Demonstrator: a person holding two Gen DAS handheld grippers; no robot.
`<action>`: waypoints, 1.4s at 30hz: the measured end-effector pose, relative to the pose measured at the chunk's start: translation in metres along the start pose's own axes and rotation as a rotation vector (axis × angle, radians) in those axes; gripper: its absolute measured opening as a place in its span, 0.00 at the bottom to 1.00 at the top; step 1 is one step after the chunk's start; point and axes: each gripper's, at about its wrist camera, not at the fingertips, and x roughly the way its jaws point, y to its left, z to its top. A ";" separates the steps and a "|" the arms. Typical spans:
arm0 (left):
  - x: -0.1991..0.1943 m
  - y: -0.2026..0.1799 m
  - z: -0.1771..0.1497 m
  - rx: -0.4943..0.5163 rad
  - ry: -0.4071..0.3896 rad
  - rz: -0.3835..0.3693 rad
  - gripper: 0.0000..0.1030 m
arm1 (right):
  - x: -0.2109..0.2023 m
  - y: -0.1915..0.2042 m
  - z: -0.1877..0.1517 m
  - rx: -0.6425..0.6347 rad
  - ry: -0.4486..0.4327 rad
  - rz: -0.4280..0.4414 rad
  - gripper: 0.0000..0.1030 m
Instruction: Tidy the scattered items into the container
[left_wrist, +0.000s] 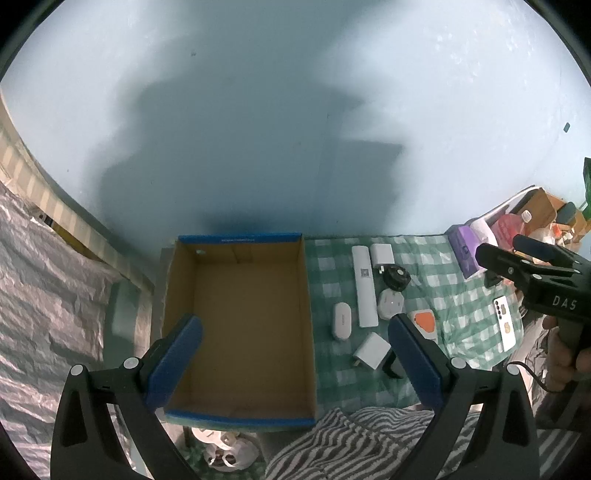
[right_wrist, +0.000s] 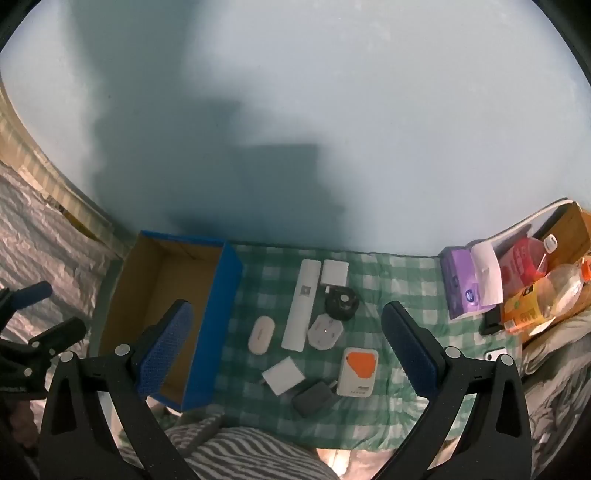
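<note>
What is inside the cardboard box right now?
The cardboard box shows only bare brown floor. The left tool's finger covers its near left corner, so that patch cannot be checked.

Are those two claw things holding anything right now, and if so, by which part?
No, nothing is held. The left gripper hangs with jaws wide open over the empty cardboard box, and the right gripper is wide open above the small gadgets on the checked cloth.

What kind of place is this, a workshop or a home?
Probably a home, perhaps a bedroom. A green checked cloth is spread over soft, rumpled bedding, a striped blanket lies in front, and drink bottles and a purple tissue box stand beside the plain wall.
</note>
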 end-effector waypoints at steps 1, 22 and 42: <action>0.000 0.000 -0.001 0.000 -0.001 0.001 0.99 | 0.000 0.000 0.001 -0.001 0.000 0.000 0.99; -0.002 0.001 -0.002 0.003 -0.007 0.000 0.99 | 0.003 0.002 0.006 -0.014 0.001 0.002 0.99; -0.004 0.003 -0.011 0.019 0.002 -0.004 0.99 | 0.001 0.005 -0.003 -0.010 0.009 -0.006 0.99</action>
